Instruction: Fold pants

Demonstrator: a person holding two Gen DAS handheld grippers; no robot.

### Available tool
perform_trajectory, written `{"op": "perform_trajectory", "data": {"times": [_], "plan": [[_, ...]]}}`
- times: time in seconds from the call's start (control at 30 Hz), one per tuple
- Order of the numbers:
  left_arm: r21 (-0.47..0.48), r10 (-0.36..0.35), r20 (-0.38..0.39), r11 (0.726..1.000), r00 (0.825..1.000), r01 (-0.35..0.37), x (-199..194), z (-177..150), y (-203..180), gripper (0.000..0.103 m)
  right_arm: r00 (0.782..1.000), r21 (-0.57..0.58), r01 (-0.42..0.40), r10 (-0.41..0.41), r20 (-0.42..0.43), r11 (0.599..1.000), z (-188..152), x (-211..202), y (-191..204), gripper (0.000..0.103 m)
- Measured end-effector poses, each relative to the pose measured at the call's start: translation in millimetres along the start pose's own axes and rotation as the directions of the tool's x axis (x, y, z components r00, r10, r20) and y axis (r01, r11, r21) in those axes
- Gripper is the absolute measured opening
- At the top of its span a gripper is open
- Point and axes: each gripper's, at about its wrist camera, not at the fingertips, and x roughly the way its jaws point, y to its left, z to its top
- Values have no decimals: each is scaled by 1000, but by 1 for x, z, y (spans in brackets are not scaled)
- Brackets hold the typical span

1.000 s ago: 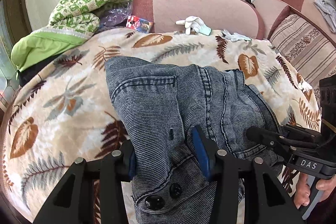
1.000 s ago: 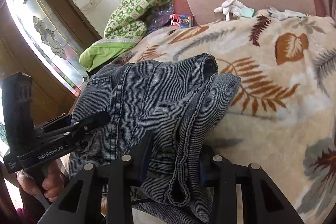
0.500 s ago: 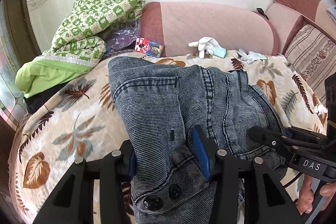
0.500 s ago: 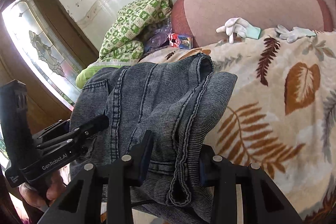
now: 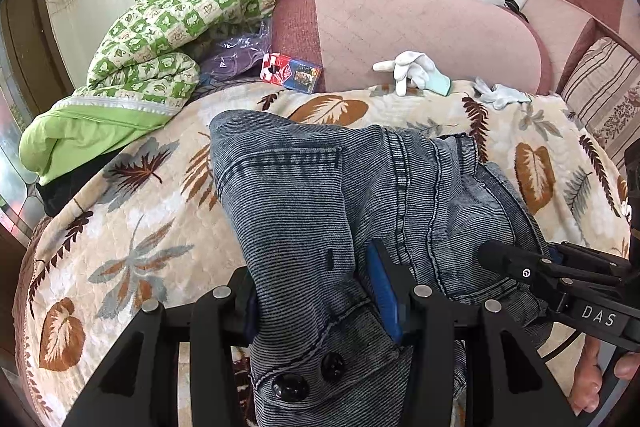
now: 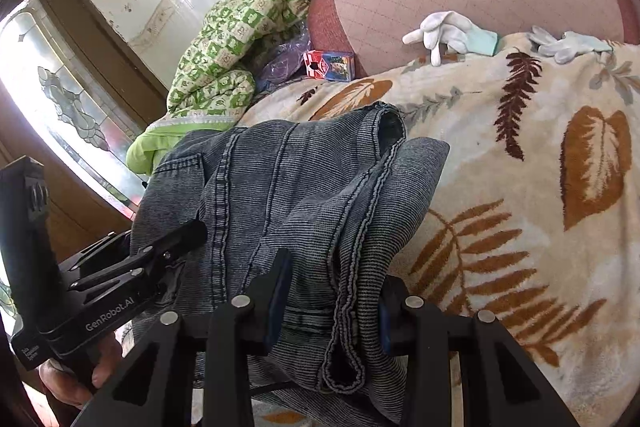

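Left claw (image 5: 320,291) clamped, right claw (image 6: 332,301) clamped, apparently level, side by side.

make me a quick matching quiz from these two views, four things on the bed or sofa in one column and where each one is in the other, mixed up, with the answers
Things
1. blue-grey denim pants
2. green checked quilt
3. white work glove with mint cuff
4. red and blue card pack

Places
A. propped against the pink sofa back, beside the purple plastic bag
B. lying fingers-down at the far edge of the leaf-print blanket
C. clamped by the left gripper and the right gripper
D. heaped at the far left by the wall

Pairs: 1-C, 2-D, 3-B, 4-A
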Motion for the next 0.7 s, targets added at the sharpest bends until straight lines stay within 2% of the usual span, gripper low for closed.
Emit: {"op": "perform_trajectory", "data": {"times": [0.7], "plan": [[18,20,-55,1000,998,-19,27,-5,-3,48,998,23,24,-23,-50,999,-4,24,-12,38]]}}
